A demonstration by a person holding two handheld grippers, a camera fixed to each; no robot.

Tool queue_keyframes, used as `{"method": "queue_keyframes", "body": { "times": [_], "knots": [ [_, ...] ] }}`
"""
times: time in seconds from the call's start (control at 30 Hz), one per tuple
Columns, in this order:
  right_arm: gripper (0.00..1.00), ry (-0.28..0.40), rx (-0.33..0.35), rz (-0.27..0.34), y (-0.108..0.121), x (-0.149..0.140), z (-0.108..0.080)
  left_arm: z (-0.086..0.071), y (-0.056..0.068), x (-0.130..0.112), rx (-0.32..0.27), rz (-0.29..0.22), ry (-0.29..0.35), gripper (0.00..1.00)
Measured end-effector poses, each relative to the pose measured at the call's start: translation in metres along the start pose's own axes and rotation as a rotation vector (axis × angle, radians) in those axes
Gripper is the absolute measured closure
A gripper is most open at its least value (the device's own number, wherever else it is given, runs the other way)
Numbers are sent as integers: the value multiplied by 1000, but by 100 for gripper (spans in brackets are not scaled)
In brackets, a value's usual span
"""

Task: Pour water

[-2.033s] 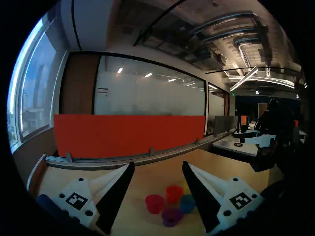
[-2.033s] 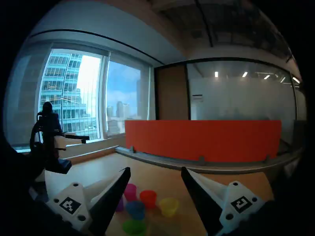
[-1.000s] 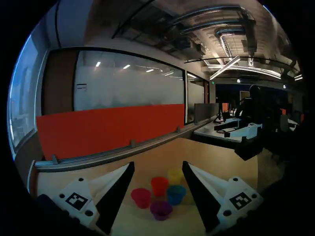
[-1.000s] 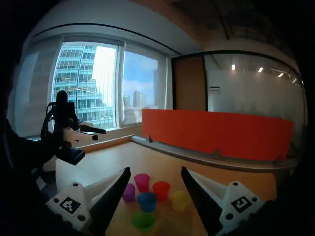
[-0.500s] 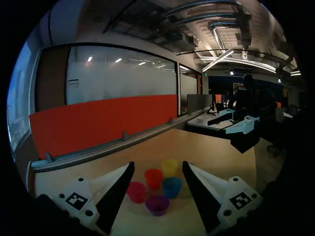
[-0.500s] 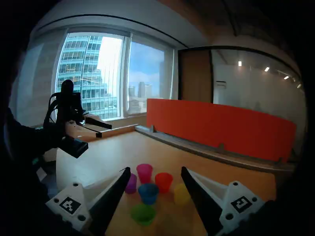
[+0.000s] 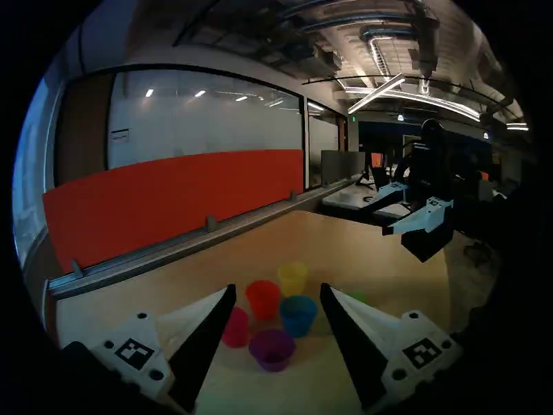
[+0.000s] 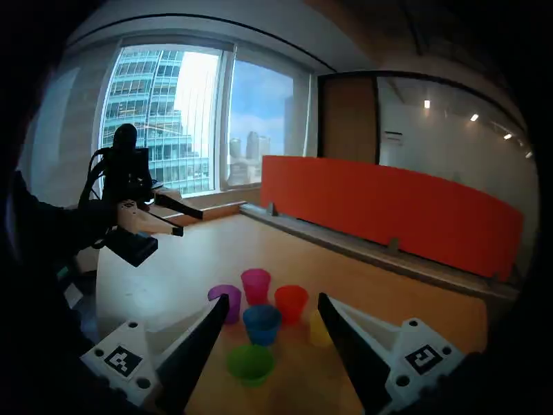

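Plastic cups (image 7: 298, 315) stood bunched on the counter (image 7: 359, 256), close enough for pouring between them; the left claw (image 7: 277, 287) and right claw (image 8: 273, 297) hung released and empty, probably lining up a grab.

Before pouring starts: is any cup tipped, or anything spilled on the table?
Nothing stands out. The cups, purple, pink, red, blue, yellow and green, all stand upright; no spill shows on the table.

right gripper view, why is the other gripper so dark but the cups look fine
Right gripper view: the bright windows backlight the left gripper into near silhouette, while the cups on the table show clear colours. Left gripper view: dimmer overall, the right gripper set against a dark background.
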State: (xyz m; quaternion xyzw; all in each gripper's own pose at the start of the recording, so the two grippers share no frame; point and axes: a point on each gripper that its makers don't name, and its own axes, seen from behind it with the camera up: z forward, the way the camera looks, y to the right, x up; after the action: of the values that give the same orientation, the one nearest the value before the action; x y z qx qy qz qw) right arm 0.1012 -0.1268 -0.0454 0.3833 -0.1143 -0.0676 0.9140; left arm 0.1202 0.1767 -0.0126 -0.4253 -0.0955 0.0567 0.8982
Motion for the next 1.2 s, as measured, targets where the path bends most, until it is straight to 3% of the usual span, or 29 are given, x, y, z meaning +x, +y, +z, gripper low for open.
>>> {"method": "queue_keyframes", "body": {
  "times": [0.5,0.77,1.2],
  "knots": [
    [1,-50,10,-17,-5,-38,8,19,6,-31,-32,13,-65,10],
    [0,-78,19,-25,-9,-59,12,28,15,-46,-60,34,-100,10],
    [1,-112,37,-31,-18,-86,19,39,23,-58,-94,54,-142,10]
  ]
}}
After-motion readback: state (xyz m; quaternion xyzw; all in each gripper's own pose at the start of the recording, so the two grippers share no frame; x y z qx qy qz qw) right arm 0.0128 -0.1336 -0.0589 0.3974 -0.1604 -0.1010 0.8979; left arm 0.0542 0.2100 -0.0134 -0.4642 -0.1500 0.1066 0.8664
